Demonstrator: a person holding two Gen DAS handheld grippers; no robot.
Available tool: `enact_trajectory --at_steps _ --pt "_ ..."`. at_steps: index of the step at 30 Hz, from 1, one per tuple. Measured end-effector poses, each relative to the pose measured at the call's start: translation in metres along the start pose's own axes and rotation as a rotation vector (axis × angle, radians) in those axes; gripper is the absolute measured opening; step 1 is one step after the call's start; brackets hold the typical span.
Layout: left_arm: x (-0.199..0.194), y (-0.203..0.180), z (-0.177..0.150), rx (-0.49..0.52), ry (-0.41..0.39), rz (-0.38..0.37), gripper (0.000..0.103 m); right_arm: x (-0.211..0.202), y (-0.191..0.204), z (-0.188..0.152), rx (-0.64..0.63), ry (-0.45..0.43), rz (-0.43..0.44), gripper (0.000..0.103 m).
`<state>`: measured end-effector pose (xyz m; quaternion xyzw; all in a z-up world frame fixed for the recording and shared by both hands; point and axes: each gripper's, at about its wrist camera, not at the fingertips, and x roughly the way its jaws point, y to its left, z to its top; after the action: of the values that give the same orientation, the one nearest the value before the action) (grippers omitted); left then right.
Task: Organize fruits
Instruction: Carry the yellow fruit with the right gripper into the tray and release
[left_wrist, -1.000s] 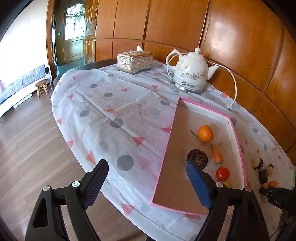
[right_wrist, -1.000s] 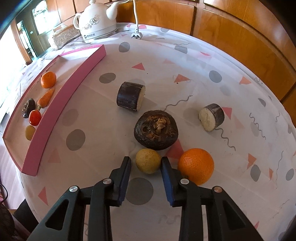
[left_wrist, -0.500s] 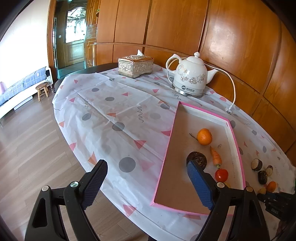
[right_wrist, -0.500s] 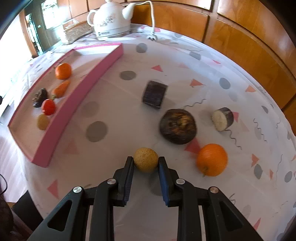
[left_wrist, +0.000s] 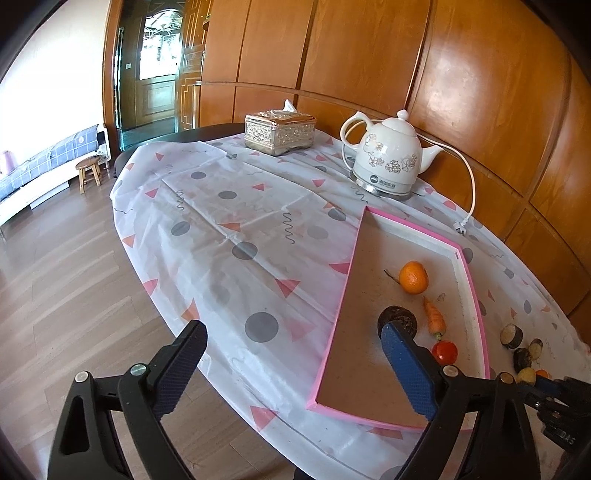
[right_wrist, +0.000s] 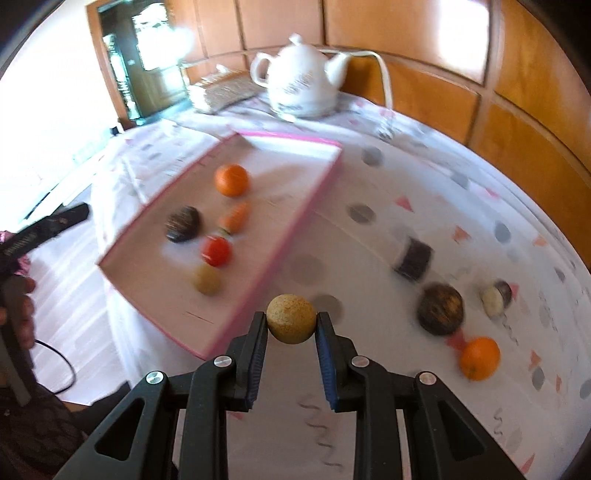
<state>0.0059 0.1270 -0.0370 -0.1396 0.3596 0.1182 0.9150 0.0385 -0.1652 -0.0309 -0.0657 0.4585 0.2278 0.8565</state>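
My right gripper (right_wrist: 291, 326) is shut on a round tan fruit (right_wrist: 291, 318) and holds it above the tablecloth, just right of the pink tray (right_wrist: 299, 229). The tray holds an orange (right_wrist: 231, 180), a carrot (right_wrist: 234, 218), a dark round fruit (right_wrist: 183, 224), a tomato (right_wrist: 216, 250) and a tan fruit (right_wrist: 207, 279). On the cloth to the right lie a dark cut piece (right_wrist: 413, 259), a dark round fruit (right_wrist: 440, 309), a pale cut piece (right_wrist: 495, 294) and an orange (right_wrist: 479, 358). My left gripper (left_wrist: 291, 354) is open and empty, over the table's near edge left of the tray (left_wrist: 341, 306).
A white electric kettle (left_wrist: 386, 164) with its cord (left_wrist: 471, 188) stands behind the tray. A silver tissue box (left_wrist: 279, 132) sits at the table's far end. Wood-panelled wall curves behind the table. Wooden floor, a stool (left_wrist: 88, 171) and a sofa lie to the left.
My right gripper has closed on the tan fruit, lifted it off the cloth and swung left toward the tray. The left gripper has drawn back slightly, still open.
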Motion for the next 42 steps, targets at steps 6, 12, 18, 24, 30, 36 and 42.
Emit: enact_trajectory --at_steps 6,12,18,24,30,36,42 --pt "-0.004 0.006 0.002 -0.019 -0.019 0.026 0.096 0.008 0.043 0.018 -0.084 -0.012 0.094 0.026" --pt "-0.006 0.009 0.003 -0.019 -0.029 0.033 0.096 0.034 0.080 0.034 -0.153 0.020 0.150 0.026" --pt "-0.006 0.009 0.003 -0.016 -0.030 0.032 0.096 0.057 0.092 0.043 -0.146 0.047 0.147 0.027" --pt "-0.007 0.008 0.003 -0.012 -0.034 0.028 0.096 0.052 0.087 0.040 -0.130 0.044 0.147 0.031" --pt "-0.009 0.004 0.005 0.003 -0.045 0.024 0.096 0.034 0.072 0.035 -0.113 0.014 0.113 0.031" --pt "-0.012 -0.001 0.004 0.018 -0.049 0.015 0.096 0.013 0.047 0.027 -0.097 -0.014 0.054 0.031" --pt "-0.014 -0.007 0.003 0.036 -0.046 0.008 0.096 -0.004 0.018 0.018 -0.073 -0.025 -0.016 0.032"
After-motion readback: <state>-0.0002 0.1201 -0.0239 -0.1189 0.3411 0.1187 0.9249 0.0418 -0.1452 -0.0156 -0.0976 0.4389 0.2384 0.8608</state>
